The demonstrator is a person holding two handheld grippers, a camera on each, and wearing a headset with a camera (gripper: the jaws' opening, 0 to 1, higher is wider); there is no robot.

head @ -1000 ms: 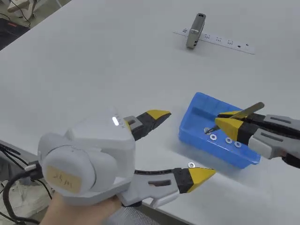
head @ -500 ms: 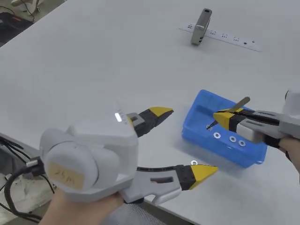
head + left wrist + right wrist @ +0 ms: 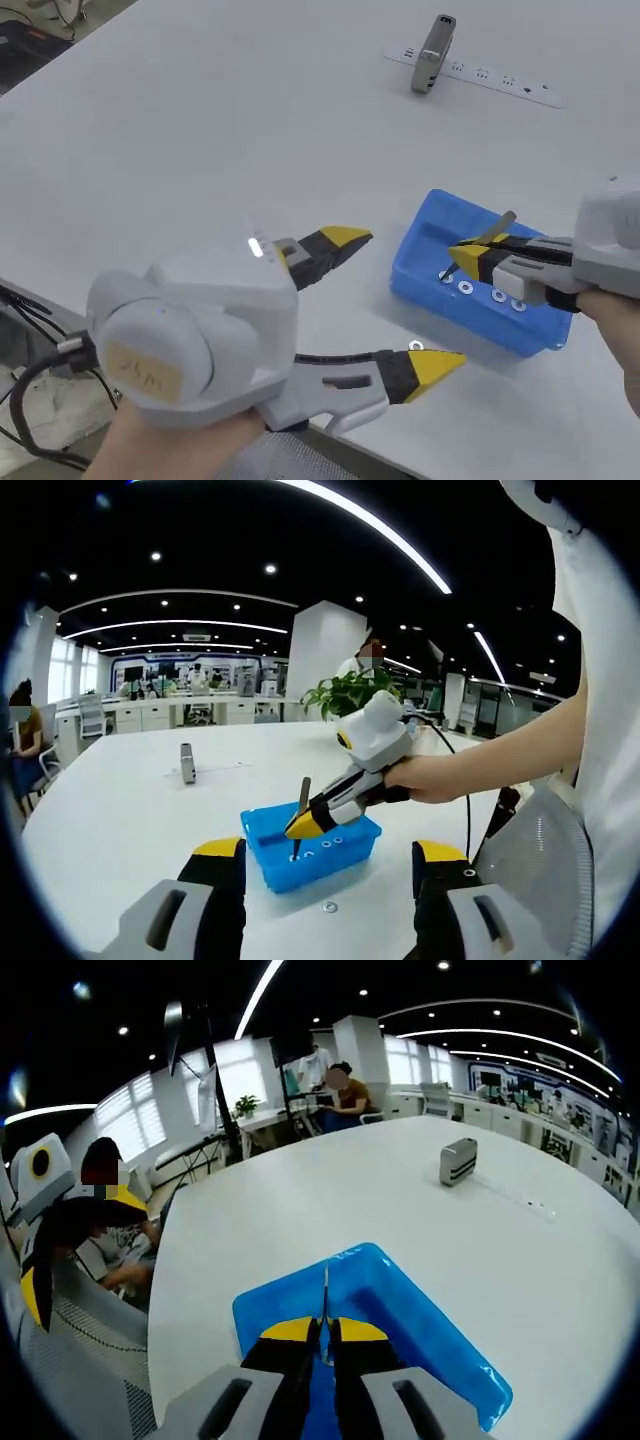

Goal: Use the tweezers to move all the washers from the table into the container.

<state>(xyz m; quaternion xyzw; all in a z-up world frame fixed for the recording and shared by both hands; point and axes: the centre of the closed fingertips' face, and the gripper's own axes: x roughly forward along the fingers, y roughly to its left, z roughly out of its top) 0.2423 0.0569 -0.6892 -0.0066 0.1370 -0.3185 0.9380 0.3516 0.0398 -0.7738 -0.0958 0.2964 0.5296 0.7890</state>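
Note:
The blue container (image 3: pixel 425 283) lies at the right and holds several washers (image 3: pixel 498 295). My right gripper (image 3: pixel 466 258) is shut on the tweezers (image 3: pixel 497 227), whose tips point down inside the container by its left wall. A lone washer (image 3: pixel 415 346) lies on the white table in front of the container. My left gripper (image 3: pixel 395 300) hangs open near the table's front edge, and the lone washer is beside its lower jaw. The left gripper view has the container (image 3: pixel 345 848), the washer (image 3: pixel 329 907) and the tweezers (image 3: pixel 302 798). In the right gripper view the tweezers (image 3: pixel 325 1305) stand over the container (image 3: pixel 420 1335).
A white power strip (image 3: pixel 490 80) with a grey device (image 3: pixel 432 55) standing on it lies at the back of the table (image 3: pixel 200 130). The table's front edge runs under the left gripper. People sit at desks in the background.
The right gripper has tipped the tweezers a little steeper over the container. The left gripper has stayed open in place. The camera has shifted slightly.

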